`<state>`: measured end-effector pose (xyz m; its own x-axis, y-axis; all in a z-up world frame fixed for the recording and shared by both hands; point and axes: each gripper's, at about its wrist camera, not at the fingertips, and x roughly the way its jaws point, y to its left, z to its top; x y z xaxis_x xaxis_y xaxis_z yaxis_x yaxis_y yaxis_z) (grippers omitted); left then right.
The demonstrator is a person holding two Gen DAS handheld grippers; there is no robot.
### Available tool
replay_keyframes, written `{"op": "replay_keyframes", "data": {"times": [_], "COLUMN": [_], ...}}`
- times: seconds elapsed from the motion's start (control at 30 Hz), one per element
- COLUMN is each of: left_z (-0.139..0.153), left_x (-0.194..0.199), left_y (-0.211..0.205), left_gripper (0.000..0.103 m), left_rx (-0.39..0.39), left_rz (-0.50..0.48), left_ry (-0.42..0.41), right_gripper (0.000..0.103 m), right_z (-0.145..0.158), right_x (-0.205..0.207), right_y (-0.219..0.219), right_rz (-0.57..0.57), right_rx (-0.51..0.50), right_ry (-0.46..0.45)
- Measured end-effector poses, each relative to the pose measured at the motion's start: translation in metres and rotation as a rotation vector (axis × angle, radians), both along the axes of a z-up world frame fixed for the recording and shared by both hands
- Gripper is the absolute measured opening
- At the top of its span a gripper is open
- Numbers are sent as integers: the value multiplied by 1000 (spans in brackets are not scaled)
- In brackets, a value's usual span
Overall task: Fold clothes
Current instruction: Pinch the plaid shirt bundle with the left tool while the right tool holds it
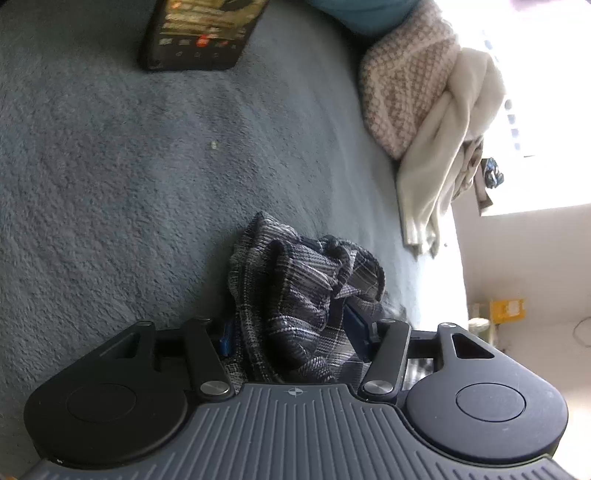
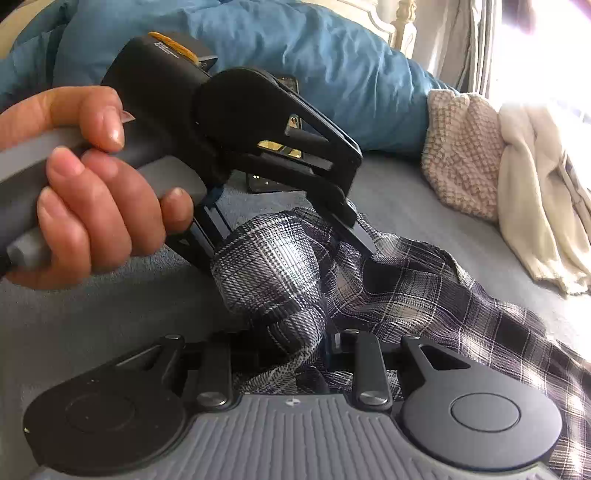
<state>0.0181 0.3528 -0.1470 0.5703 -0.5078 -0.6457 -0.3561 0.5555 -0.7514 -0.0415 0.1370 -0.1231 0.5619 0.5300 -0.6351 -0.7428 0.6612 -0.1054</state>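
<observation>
A dark plaid garment [image 2: 424, 295] lies crumpled on the grey-blue bed cover [image 1: 129, 184]. In the left wrist view a bunched fold of the plaid garment [image 1: 295, 288] fills the gap of my left gripper [image 1: 291, 332], and both blue pads press on it. In the right wrist view a hand [image 2: 85, 206] holds the left gripper [image 2: 291, 243], with one finger under the bunch and the other on top. My right gripper [image 2: 291, 350] is closed on another fold of the same garment just below. The cloth hides its fingertips.
A dark phone-like device [image 1: 199, 33] lies on the cover further off. A beige knit piece [image 1: 406, 81] and a cream garment [image 1: 443, 166] are piled at the bed's right edge. A blue duvet [image 2: 314, 55] lies behind. The floor [image 1: 535, 332] shows beyond that edge.
</observation>
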Motion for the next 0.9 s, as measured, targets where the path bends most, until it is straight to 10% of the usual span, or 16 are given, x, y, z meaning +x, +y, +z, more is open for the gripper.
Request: {"op": "replay_keyframes", "data": {"times": [0.33,0.9], "left_z": [1,74], "left_x": [-6,4], "left_y": [-12,-56], "left_gripper": [24,20], "left_rx": [75,69], "left_rz": [38,30], "left_ry": [5,-110], "right_gripper": [24,19], "right_z": [5,59], "right_x": [4,7], "right_y": [-5,-52], "right_rz": [-15,-81], "right_rx": [30,157], "right_ry": [13,-61]}}
